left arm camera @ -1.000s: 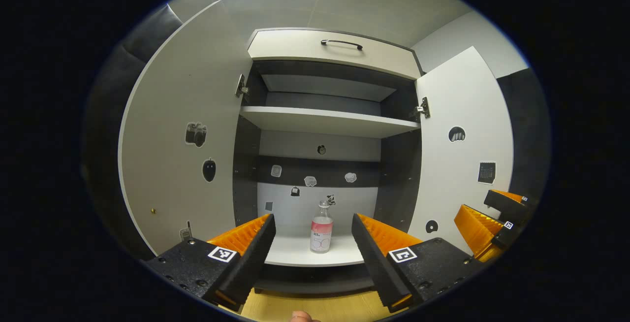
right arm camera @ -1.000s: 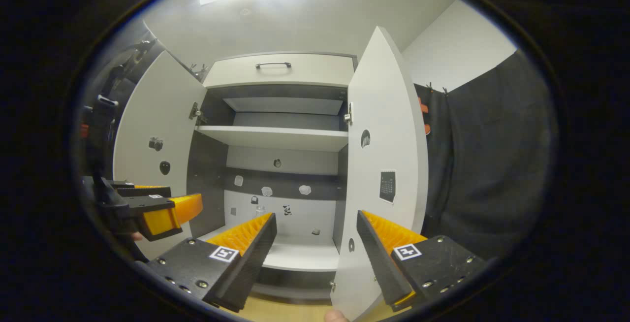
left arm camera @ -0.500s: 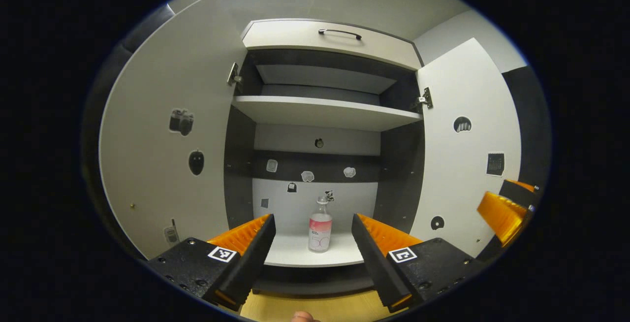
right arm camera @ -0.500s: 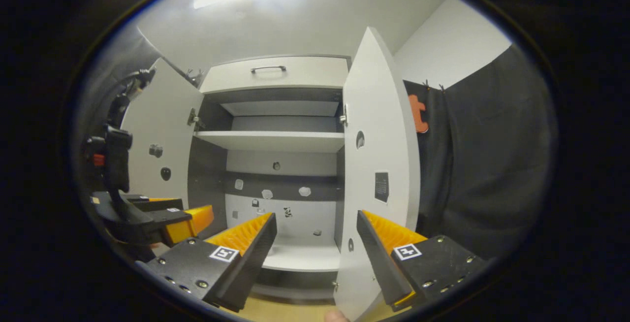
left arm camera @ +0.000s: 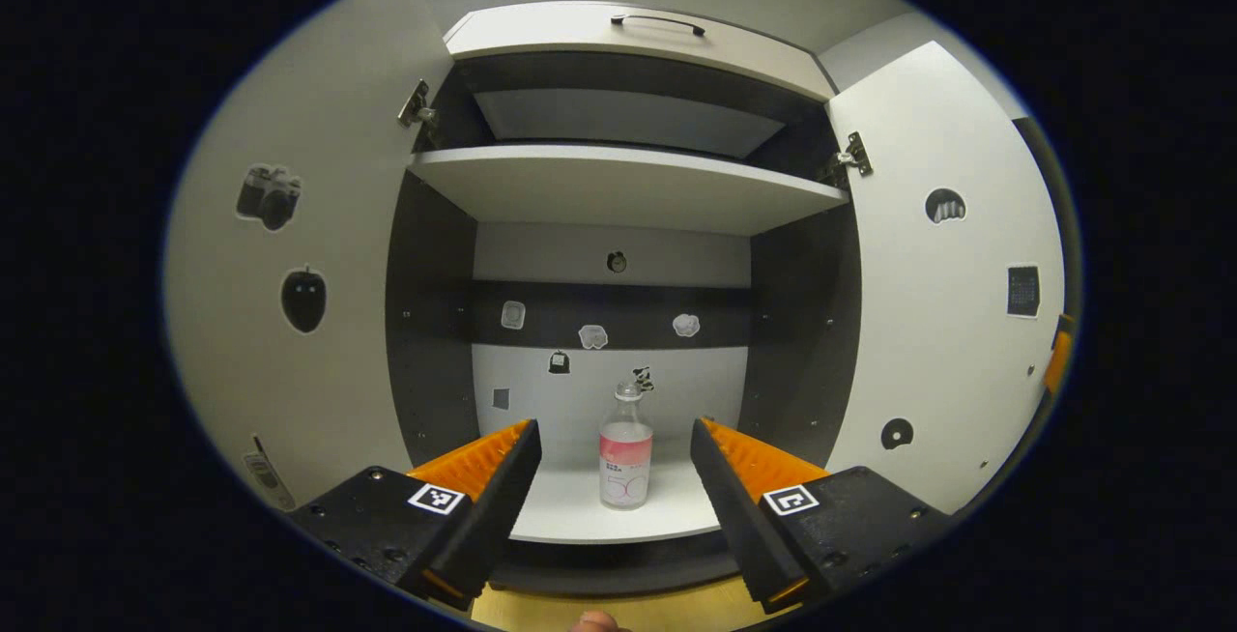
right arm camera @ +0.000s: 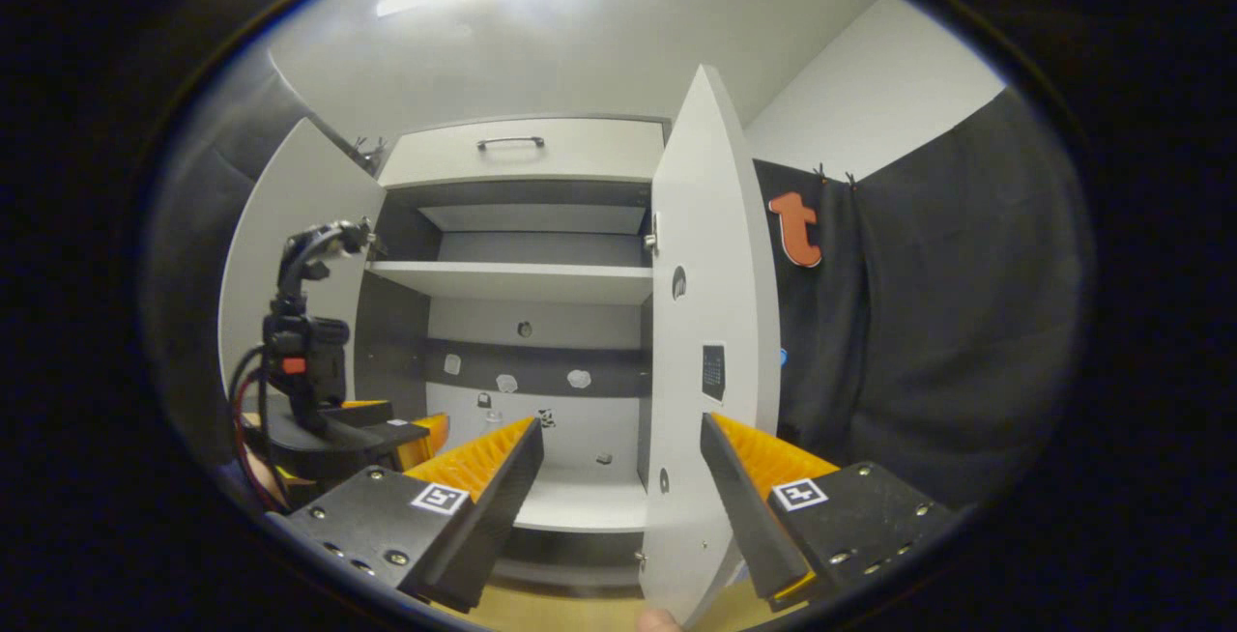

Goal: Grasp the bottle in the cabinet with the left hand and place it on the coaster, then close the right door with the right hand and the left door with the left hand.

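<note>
The bottle is standing upright mid-shelf, near its front edge. The left gripper is hanging spread before it, the right gripper likewise spread. Probably light, slick, tippy: pinching the labelled body looks best.

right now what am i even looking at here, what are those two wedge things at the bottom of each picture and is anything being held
Those wedges are the two fingers of a hand-held gripper. A person carries one in each hand, and a camera on each looks forward along its fingers. In the left gripper view, the left gripper is open and holds nothing. It points at a small bottle standing upright on the lower shelf of an open cabinet. In the right gripper view, the right gripper is open and empty too, with the edge of the right door in the gap between its fingers. The left door stands wide open.
</note>
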{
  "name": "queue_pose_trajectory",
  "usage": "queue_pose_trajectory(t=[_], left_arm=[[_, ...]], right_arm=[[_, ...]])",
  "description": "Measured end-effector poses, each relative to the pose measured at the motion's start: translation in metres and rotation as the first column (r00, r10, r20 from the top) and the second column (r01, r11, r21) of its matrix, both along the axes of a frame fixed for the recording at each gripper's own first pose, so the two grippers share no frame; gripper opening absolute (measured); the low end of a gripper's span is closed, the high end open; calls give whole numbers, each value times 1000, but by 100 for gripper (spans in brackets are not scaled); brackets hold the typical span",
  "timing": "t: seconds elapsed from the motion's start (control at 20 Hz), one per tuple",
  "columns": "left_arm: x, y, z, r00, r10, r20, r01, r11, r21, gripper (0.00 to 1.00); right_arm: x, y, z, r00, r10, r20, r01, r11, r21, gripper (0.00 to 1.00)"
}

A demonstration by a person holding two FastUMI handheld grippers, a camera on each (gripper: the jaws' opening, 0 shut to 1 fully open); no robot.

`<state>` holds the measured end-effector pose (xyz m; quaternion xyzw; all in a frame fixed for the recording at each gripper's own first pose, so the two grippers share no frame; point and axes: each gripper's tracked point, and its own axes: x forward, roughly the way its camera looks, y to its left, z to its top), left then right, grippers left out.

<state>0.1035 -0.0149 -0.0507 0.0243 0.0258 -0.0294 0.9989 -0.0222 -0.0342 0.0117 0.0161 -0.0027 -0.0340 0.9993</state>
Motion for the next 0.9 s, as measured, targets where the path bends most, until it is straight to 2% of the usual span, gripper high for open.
queue_pose_trajectory(t=[0.35,0.6,0.75,0.9], left_arm=[[79,-11,-67,995,-49,-90,48,999,-19,97],[125,-4,-111,990,-7,-144,7,1000,2,97],[141,-2,-120,986,12,-164,-7,1000,28,97],[155,-7,-108,993,3,-120,3,999,49,96]], right_arm=[[-24,-24,19,996,-80,27,79,996,33,98],[-37,-41,24,987,-158,32,159,987,2,98],[-48,-53,25,979,-202,27,202,979,-16,98],[-54,-63,20,971,-239,15,239,971,-26,97]])
